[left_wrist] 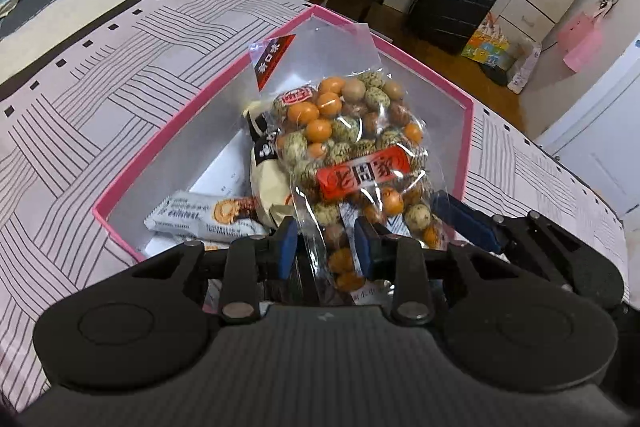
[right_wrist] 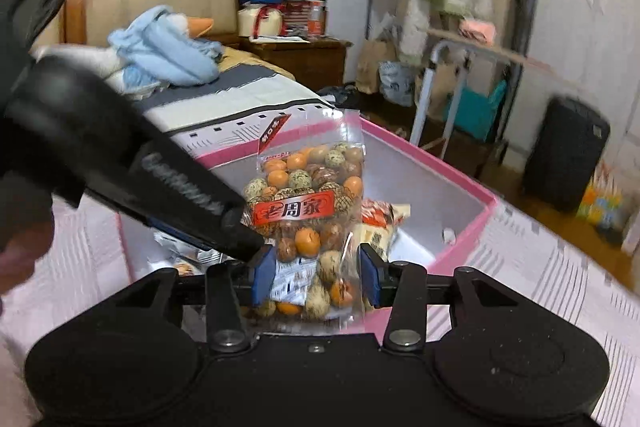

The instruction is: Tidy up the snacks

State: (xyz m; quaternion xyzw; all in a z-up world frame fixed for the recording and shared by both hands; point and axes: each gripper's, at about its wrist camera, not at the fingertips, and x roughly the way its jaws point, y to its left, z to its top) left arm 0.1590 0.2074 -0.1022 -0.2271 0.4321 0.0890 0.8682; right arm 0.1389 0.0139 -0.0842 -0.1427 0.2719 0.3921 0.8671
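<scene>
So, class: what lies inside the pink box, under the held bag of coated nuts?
Inside the pink box, under the nut bag: a white wrapped bar and a cream packet. Anything beneath the bag itself is hidden.

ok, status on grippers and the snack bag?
Left gripper and right gripper both shut on the snack bag, upright over the pink box. Nothing blocking.

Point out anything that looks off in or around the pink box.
Only the clear nut bag: it stands tilted over the pink box with both claws, left and right, around its bottom end. Nothing looks spilled or torn.
</scene>
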